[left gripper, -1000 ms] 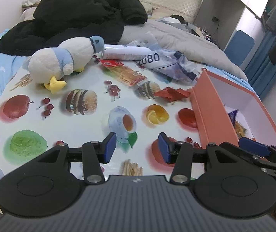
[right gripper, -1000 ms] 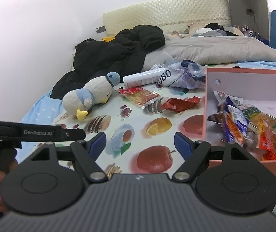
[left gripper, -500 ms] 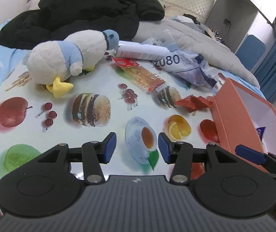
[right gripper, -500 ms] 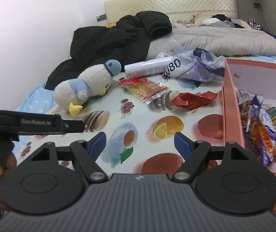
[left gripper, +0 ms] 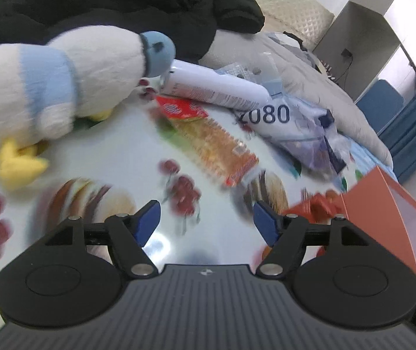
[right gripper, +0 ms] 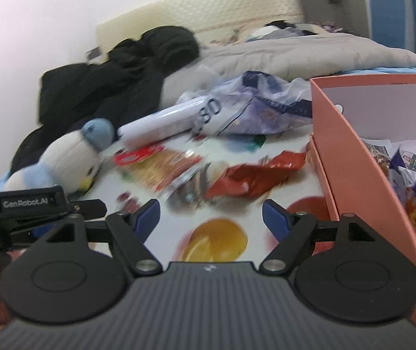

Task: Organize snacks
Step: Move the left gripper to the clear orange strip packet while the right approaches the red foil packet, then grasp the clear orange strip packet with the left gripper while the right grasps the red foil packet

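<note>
Both the left tongs and right tongs hover spread and empty, lined up toward the loose snack packet for boxing.

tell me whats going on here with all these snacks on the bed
A person holds a gripper in each hand and is sorting snacks into the orange box, which already has several packets inside. Both the left gripper and the right gripper are open and hold nothing. Still loose on the fruit-print cloth are an orange snack packet and a crumpled red wrapper, beside a plush penguin.
</note>
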Demonstrator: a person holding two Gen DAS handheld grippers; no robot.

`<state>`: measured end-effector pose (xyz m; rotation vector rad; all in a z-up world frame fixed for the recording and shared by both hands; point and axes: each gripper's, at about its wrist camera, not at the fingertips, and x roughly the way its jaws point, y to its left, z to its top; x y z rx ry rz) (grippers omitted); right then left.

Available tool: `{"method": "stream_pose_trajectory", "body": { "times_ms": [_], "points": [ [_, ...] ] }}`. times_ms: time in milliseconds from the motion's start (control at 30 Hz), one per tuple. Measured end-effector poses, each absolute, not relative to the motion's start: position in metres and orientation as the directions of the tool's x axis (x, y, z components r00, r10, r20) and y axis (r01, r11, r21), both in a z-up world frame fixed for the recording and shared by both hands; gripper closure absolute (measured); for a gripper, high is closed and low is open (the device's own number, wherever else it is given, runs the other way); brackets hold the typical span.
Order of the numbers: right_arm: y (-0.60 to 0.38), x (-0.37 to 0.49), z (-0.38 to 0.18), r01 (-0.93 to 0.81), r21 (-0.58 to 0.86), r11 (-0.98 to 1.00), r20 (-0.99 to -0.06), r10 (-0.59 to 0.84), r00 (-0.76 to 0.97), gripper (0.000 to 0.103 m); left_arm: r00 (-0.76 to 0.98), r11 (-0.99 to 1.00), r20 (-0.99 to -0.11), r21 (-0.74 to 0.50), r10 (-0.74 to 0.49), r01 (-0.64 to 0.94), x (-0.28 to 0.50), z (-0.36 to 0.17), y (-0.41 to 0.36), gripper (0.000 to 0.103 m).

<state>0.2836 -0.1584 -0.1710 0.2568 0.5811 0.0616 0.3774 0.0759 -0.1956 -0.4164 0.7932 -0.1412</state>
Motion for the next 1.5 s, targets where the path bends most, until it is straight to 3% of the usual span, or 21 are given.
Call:
{"method": "stream_pose_trajectory", "body": {
  "times_ms": [233, 467, 533, 600, 667, 700, 833, 1000, 1233, 1400, 1500],
  "points": [
    [-0.169, 0.327, -0.198, 0.109, 0.344, 0.933, -0.545, 0.104, 0.832, 0.025, 0.669, 0.851, -0.661, -0.519, -0.340, -0.079, 0.436, -0.224, 0.066, 0.029],
    [-0.168, 0.354, -0.209, 0.135, 0.378, 0.916, -0.565, 0.113, 0.818, 0.025, 0.661, 0.867, -0.684, -0.488, -0.308, -0.101, 0.466, -0.232, 0.052, 0.030],
    [-0.170, 0.360, -0.211, 0.146, 0.393, 0.908, -0.572, 0.118, 0.812, 0.033, 0.659, 0.877, -0.694, -0.469, -0.290, -0.109, 0.470, -0.232, 0.048, 0.030],
    [-0.170, 0.366, -0.212, 0.164, 0.383, 0.909, -0.589, 0.103, 0.802, 0.034, 0.666, 0.892, -0.700, -0.436, -0.256, -0.117, 0.475, -0.234, 0.041, 0.030],
    [-0.170, 0.370, -0.214, 0.185, 0.364, 0.913, -0.610, 0.084, 0.788, 0.042, 0.674, 0.897, -0.704, -0.419, -0.225, -0.138, 0.479, -0.233, 0.037, 0.030],
    [-0.171, 0.372, -0.215, 0.194, 0.367, 0.910, -0.619, 0.083, 0.781, 0.051, 0.677, 0.904, -0.707, -0.402, -0.205, -0.146, 0.482, -0.233, 0.033, 0.030],
    [-0.175, 0.368, -0.215, 0.185, 0.380, 0.906, -0.613, 0.097, 0.784, 0.060, 0.671, 0.935, -0.730, -0.317, -0.132, -0.161, 0.493, -0.232, 0.020, 0.032],
    [-0.180, 0.357, -0.213, 0.171, 0.384, 0.907, -0.609, 0.109, 0.785, 0.061, 0.651, 0.988, -0.757, -0.134, -0.051, -0.078, 0.502, -0.233, -0.004, 0.026],
    [-0.183, 0.340, -0.214, 0.164, 0.375, 0.913, -0.615, 0.112, 0.781, 0.061, 0.645, 0.999, -0.763, -0.037, -0.029, 0.001, 0.506, -0.237, -0.014, 0.022],
    [-0.185, 0.329, -0.211, 0.161, 0.355, 0.921, -0.627, 0.107, 0.772, 0.062, 0.647, 0.998, -0.761, -0.010, -0.045, 0.058, 0.507, -0.237, -0.016, 0.030],
    [-0.182, 0.322, -0.206, 0.145, 0.326, 0.934, -0.622, 0.096, 0.777, 0.063, 0.650, 0.997, -0.758, -0.021, -0.065, 0.076, 0.504, -0.235, -0.020, 0.046]
  ]
}}
